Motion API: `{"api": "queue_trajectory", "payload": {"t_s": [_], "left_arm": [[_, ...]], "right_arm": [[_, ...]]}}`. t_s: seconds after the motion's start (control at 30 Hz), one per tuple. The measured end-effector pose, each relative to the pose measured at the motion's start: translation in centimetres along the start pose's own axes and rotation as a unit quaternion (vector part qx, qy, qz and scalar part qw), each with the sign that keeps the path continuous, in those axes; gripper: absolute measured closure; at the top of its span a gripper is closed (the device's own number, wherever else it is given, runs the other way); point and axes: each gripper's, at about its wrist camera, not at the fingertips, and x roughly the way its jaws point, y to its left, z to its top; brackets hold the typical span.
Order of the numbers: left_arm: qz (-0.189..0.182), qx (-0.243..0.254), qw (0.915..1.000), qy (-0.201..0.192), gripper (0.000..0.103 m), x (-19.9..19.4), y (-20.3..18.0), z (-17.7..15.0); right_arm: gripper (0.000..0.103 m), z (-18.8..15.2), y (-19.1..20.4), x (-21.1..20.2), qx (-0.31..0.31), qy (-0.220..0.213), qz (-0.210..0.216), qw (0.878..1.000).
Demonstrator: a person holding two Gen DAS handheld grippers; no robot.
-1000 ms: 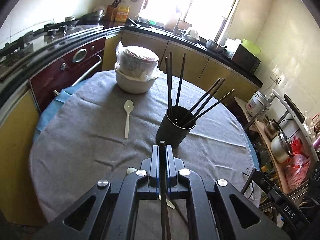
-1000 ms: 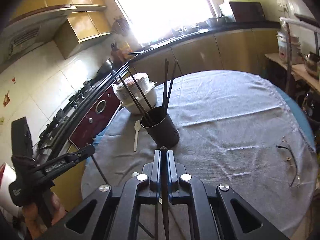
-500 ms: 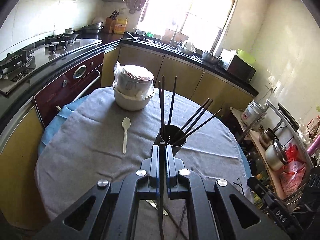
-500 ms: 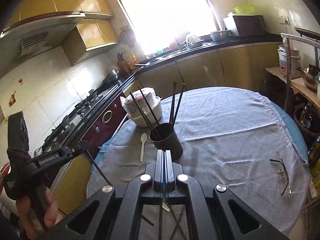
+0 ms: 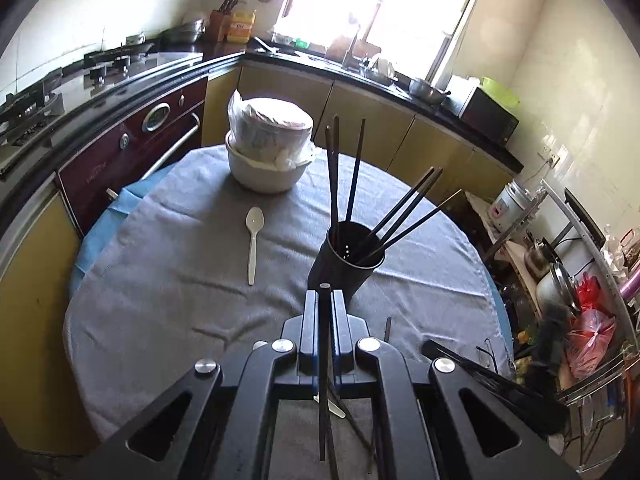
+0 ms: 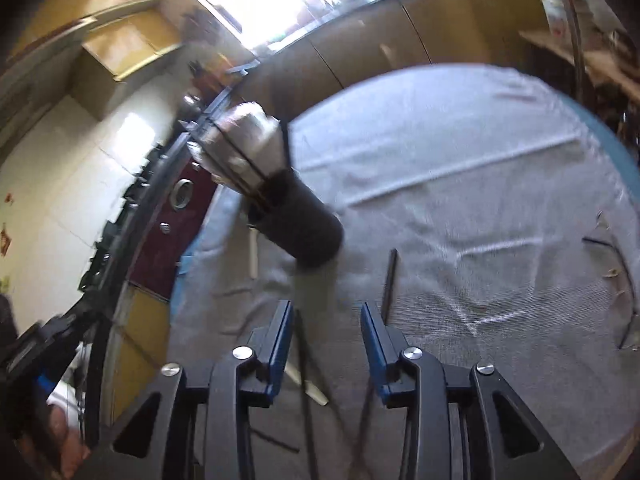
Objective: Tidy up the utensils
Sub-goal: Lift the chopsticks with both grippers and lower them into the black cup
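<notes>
A round tabletop (image 5: 168,280) under grey cloth carries everything. At its far side sits a white bowl (image 5: 266,174) with a wrapped container stacked in it. Nearer stands the black holder (image 5: 348,264), with six dark chopsticks leaning out of it. The left gripper (image 5: 325,300) has its fingers clamped on one chopstick (image 5: 323,380), just before the holder. The right gripper (image 6: 326,326) has its fingers apart, with nothing between them. A loose chopstick (image 6: 390,280) lies on the cloth nearby. A white spoon (image 5: 253,240) lies left of the holder.
</notes>
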Motion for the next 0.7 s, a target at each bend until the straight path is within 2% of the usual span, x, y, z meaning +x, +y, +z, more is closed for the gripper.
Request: {"api": "queue_trajectory", "payload": {"t_s": [0.2, 0.3, 0.4, 0.43, 0.57, 0.6, 0.63, 0.7], "left_arm": [[-0.004, 0.003, 0.9999, 0.015, 0.098, 0.9, 0.4, 0.4], [-0.007, 0.001, 0.9998, 0.021, 0.098, 1.0, 0.8, 0.6], [-0.006, 0.005, 0.9997, 0.023, 0.098, 1.2, 0.9, 0.6], [-0.006, 0.006, 0.9997, 0.024, 0.098, 1.3, 0.9, 0.7], [-0.003, 0.005, 0.9997, 0.025, 0.098, 1.4, 0.9, 0.7], [-0.002, 0.005, 0.9997, 0.024, 0.098, 1.3, 0.9, 0.7], [-0.002, 0.006, 0.9997, 0.023, 0.098, 1.2, 0.9, 0.6], [0.002, 0.010, 0.9998, 0.020, 0.097, 0.9, 0.8, 0.4]], "right_arm": [[0.066, 2.8, -2.3, 7.1, 0.028, 0.065, -0.043, 0.997], [0.067, 3.8, -2.6, 9.6, 0.029, 0.081, -0.070, 0.994], [0.069, 4.2, -2.3, 11.3, 0.010, 0.083, -0.120, 0.989], [0.071, 4.3, -1.9, 11.5, -0.002, 0.076, -0.135, 0.988], [0.092, 4.1, -0.8, 12.1, -0.046, 0.075, -0.189, 0.978], [0.094, 3.8, -0.4, 12.2, -0.064, 0.078, -0.198, 0.975], [0.095, 3.7, -0.3, 12.1, -0.070, 0.081, -0.196, 0.975], [0.097, 3.5, -0.5, 11.4, -0.059, 0.081, -0.166, 0.981]]}}
